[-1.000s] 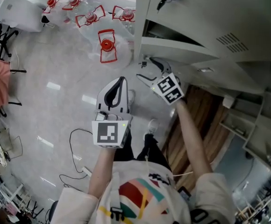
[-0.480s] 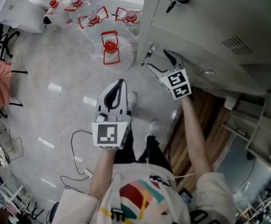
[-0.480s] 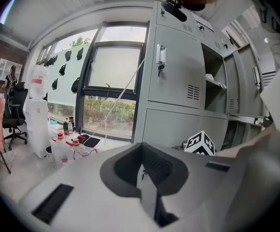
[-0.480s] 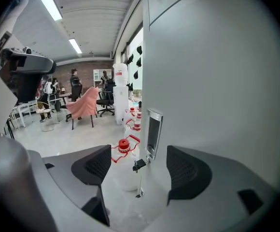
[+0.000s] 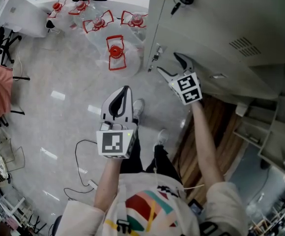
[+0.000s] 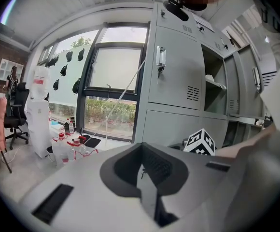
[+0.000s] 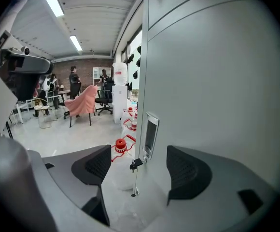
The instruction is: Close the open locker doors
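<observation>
The head view looks steeply down from above the person, taking in the left claw, the right claw, the floor and the locker bank at upper right. The left gripper view sits just behind the left claw and faces level across the room, from well back, at the same locker bank and a window. The right claw's marker cube falls inside it. The right gripper view looks along the right claw, close against a locker door, and past the door's edge into the room. The red-capped water bottles on the floor show in all three views.
</observation>
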`<state>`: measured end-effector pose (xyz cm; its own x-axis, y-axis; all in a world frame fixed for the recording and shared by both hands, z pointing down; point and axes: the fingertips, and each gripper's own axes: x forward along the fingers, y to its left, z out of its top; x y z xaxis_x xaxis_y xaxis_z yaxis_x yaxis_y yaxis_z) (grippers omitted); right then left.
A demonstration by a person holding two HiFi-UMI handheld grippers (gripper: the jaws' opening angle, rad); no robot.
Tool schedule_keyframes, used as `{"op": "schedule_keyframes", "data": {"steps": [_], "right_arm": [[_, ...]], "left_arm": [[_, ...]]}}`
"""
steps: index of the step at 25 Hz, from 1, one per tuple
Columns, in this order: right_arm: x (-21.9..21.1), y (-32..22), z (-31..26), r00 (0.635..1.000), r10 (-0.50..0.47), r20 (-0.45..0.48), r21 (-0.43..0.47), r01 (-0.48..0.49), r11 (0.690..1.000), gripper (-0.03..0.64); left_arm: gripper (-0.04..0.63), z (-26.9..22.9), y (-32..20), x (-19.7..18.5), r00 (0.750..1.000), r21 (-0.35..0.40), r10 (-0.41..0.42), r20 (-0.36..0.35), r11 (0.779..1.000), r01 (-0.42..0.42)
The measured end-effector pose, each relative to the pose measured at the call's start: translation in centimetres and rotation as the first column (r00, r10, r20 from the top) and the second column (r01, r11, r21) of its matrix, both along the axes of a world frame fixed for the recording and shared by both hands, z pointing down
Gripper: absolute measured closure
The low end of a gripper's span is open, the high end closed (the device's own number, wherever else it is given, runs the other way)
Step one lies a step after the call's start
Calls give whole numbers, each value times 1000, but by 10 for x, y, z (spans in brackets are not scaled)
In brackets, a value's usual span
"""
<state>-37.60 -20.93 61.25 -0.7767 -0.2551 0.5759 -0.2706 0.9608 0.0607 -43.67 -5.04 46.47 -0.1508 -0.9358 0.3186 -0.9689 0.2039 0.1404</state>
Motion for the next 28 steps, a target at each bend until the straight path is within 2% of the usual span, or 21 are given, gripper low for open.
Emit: {"op": "schedule_keyframes", "data": {"steps": [5, 10, 17, 24, 28], "right_arm": [[1, 8, -23, 999, -30, 39, 20, 29, 999, 281], [15, 24, -70, 990, -27, 135, 44, 21, 999, 281], [87, 54, -157, 974, -14, 225, 169, -25, 985, 281], [193, 81, -237, 952, 78, 297, 306, -172, 936, 281], [255, 101, -270, 939, 146, 312, 353, -258, 899, 281]], "left_arm": [[589, -10, -6, 10, 1000, 28, 9, 3, 1000, -9], [589, -28, -12, 30, 999, 59, 31, 5, 998, -32], [589, -70, -22, 88, 996, 143, 85, 32, 986, -88], [589, -106, -31, 168, 976, 231, 202, 82, 949, -216], [589, -126, -47, 221, 945, 277, 302, 125, 904, -326]]}}
